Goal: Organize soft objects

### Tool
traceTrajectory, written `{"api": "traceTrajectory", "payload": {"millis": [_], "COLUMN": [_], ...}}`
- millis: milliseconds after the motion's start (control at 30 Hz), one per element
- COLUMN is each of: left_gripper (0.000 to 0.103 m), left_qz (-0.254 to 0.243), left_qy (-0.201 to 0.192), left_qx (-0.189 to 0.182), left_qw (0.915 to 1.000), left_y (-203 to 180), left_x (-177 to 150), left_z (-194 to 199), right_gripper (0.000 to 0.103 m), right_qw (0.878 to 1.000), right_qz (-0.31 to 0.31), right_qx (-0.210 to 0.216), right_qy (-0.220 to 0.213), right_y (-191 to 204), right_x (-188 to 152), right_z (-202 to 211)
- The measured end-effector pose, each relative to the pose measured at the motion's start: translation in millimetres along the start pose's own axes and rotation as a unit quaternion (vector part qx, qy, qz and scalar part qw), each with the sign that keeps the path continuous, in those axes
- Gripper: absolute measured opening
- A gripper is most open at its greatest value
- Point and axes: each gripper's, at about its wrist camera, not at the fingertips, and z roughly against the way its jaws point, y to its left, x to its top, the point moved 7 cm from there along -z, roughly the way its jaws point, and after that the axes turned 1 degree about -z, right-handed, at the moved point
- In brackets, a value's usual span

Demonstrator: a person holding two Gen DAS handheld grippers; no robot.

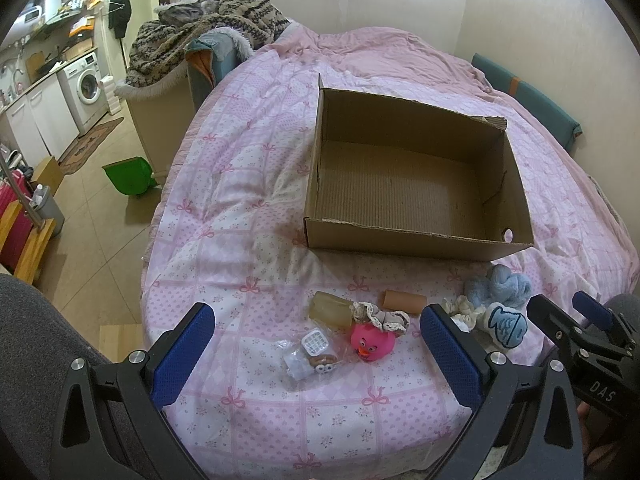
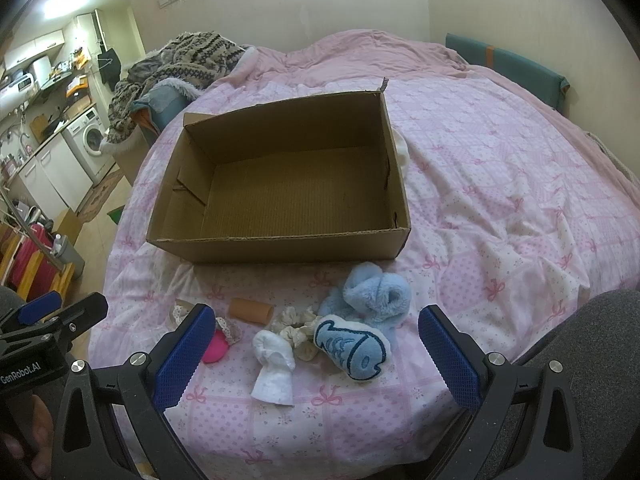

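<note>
pink quilted bed [image 1: 248, 208], washing machine [image 1: 86, 86], tiled floor [image 1: 100, 216]

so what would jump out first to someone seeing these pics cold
The big empty cardboard box sits open in the middle of the pink bow-print bedspread. In front of it lies a scatter of small things: a fluffy blue plush, a fish-shaped pillow, a white mitten and a pink rubber duck. Both tongs, left and right, hover open over the pile, holding nothing.

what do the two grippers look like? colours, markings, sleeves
Both match: left gripper and right gripper have black frames with triangular cutouts, silver bolts and blue textured finger pads. White lettering reads "DAS" and "GenRobot.AI". Grey sleeves; no cables visible.
</note>
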Motion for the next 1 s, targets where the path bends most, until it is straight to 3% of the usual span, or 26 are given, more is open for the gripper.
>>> {"api": "traceTrajectory", "payload": {"millis": [1000], "left_gripper": [0.103], "left_qz": [0.003], "left_qy": [0.0], "left_qx": [0.001], "left_qw": [1.0], "left_y": [5.1], "left_x": [-0.6], "left_z": [3.3], "right_gripper": [0.103], "right_qw": [1.0], "right_qz": [-0.002], "right_qx": [-0.003], "right_qy": [0.002], "right_y": [-2.2], "right_x": [1.5], "right_z": [0.2]}}
